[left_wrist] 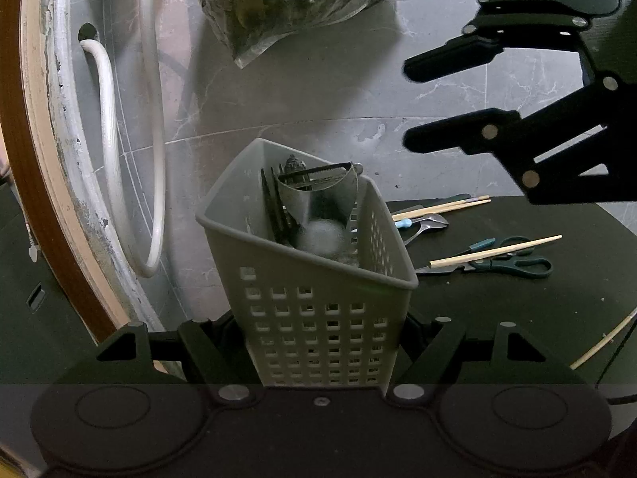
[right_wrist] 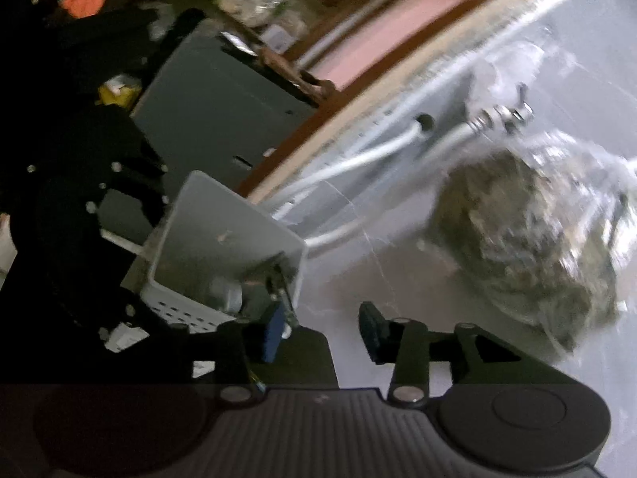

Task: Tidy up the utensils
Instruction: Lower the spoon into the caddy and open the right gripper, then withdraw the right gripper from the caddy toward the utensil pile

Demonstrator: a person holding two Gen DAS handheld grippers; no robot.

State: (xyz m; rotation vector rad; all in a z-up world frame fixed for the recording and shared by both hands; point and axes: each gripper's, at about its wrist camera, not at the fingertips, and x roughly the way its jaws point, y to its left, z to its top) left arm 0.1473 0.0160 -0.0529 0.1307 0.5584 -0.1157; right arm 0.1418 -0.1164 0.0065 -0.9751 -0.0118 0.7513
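Note:
My left gripper (left_wrist: 318, 342) is shut on the lower walls of a grey perforated basket (left_wrist: 302, 279), which it holds tilted. Inside stand a metal peeler (left_wrist: 318, 183) and some dark utensils. My right gripper (left_wrist: 410, 103) hovers open and empty above and to the right of the basket. In the right wrist view the right gripper (right_wrist: 322, 334) stands just beside the rim of the basket (right_wrist: 223, 239), nothing between its fingers. On the black table (left_wrist: 517, 318) lie a pair of chopsticks (left_wrist: 438, 209), a spoon (left_wrist: 426, 225), teal-handled scissors (left_wrist: 505, 265) and a single chopstick (left_wrist: 493, 251).
A clear plastic bag of dark stuff (left_wrist: 294, 0) lies on the grey tiled floor behind the basket. White hoses (left_wrist: 107, 119) run along a curved white and wooden edge at the left. Another chopstick (left_wrist: 601, 342) lies at the table's right side.

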